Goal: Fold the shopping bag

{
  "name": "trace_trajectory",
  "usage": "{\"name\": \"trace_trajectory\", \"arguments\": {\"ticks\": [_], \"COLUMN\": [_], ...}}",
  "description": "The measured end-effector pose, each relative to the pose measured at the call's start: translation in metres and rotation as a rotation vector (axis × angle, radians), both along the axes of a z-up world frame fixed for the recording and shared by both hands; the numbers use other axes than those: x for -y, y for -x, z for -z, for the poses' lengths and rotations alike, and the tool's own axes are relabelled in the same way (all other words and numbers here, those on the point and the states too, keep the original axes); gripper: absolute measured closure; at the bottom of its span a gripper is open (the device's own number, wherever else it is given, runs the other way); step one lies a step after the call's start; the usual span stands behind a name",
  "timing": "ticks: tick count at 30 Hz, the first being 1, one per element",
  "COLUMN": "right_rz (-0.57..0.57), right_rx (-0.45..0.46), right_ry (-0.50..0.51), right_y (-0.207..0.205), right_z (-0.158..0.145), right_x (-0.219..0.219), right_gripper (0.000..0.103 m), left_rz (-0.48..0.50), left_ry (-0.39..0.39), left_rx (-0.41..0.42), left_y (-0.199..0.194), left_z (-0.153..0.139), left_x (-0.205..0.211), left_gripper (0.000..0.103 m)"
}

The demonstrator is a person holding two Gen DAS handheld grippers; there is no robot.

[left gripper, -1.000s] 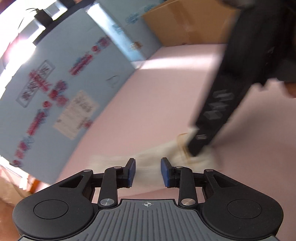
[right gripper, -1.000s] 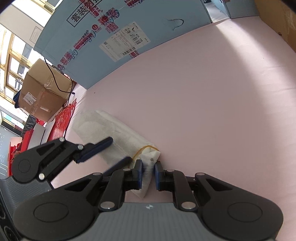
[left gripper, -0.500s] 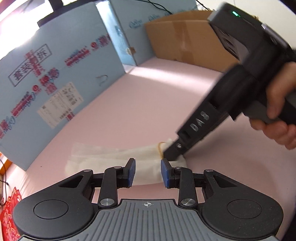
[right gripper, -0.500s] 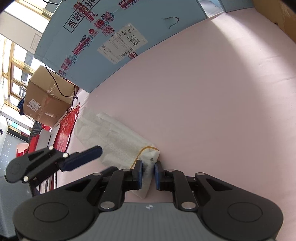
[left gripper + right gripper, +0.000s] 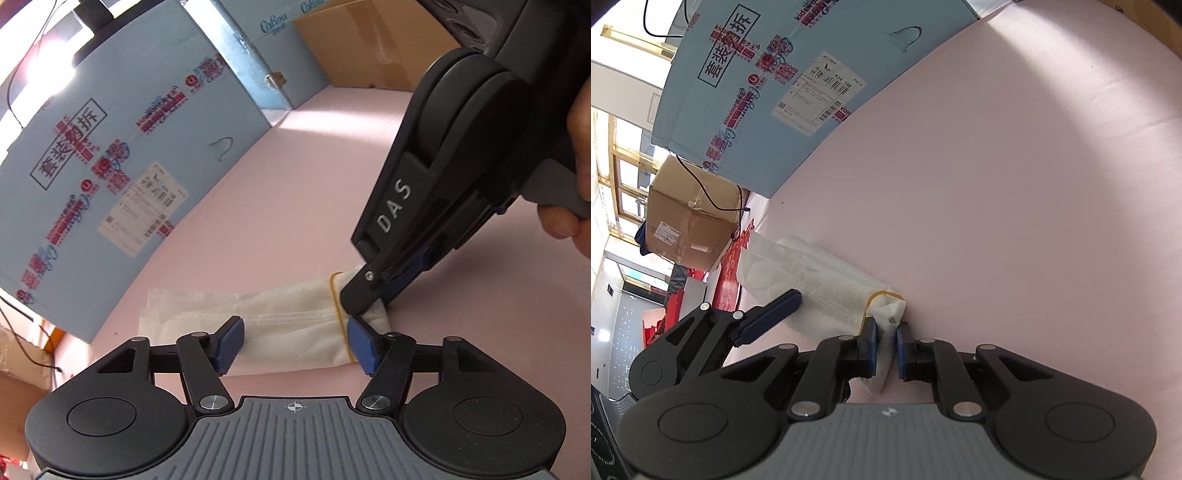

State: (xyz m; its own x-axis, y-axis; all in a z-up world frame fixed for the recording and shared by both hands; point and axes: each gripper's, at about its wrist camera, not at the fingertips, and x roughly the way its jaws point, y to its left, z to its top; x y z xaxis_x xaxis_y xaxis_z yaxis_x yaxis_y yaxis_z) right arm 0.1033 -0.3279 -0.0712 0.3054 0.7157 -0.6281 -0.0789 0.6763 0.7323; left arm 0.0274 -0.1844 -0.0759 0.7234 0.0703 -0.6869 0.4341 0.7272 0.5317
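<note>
Two grippers at one thin, soft, light shopping bag (image 5: 280, 325) on the pink table (image 5: 1015, 192).
Right gripper (image 5: 885, 341) pinches its banded end; left gripper (image 5: 295, 345) gapes wide over the middle, best hold.

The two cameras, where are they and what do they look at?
Left wrist: on the open left gripper, facing the folded white fabric shopping bag; the right gripper and hand show.
Right wrist: on the right gripper, pinching the bag's banded end; the left gripper's finger shows.
Both share the bag, yellow rubber band and blue cardboard box.
</note>
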Motion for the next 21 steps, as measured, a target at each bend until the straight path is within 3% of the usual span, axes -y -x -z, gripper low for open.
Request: {"name": "trace_trajectory", "arguments": {"ticks": [3,8,12,14,18,21], "right_rz": [-0.016,-0.052,-0.077,-0.096,-0.148,-0.203], "right_rx": [0.003,0.022,0.030,0.043,0.097,0.170], "right_ry": [-0.008,0.003,0.004,0.015,0.056,0.112], "right_y": [-0.001,-0.004,-0.007,-0.007,-0.006,-0.002], "right_z": [0.001,0.000,-0.001,-0.003,-0.008,-0.014], "right_x": [0.000,-0.002,-0.001,-0.002,-0.007,-0.014], "right_gripper": [0.092,0.092,0.092,0.092,0.092,0.092], "left_rz": [-0.023,0.006,0.047,0.016,-0.105,-0.153], "left_ry": [-0.020,-0.091,-0.116,-0.056,0.142,0.191], "left_rx": [0.016,0.119,0.148,0.113,0.006,-0.039], "left_y": [-0.002,-0.002,-0.011,-0.023,-0.058,-0.077], "left_z": [0.003,0.011,0.013,0.005,-0.017,-0.025], "left_x": [-0.002,0.015,0.019,0.007,-0.031,-0.052], "left_gripper": [0.040,0.041,0.041,0.041,0.042,0.040]}}
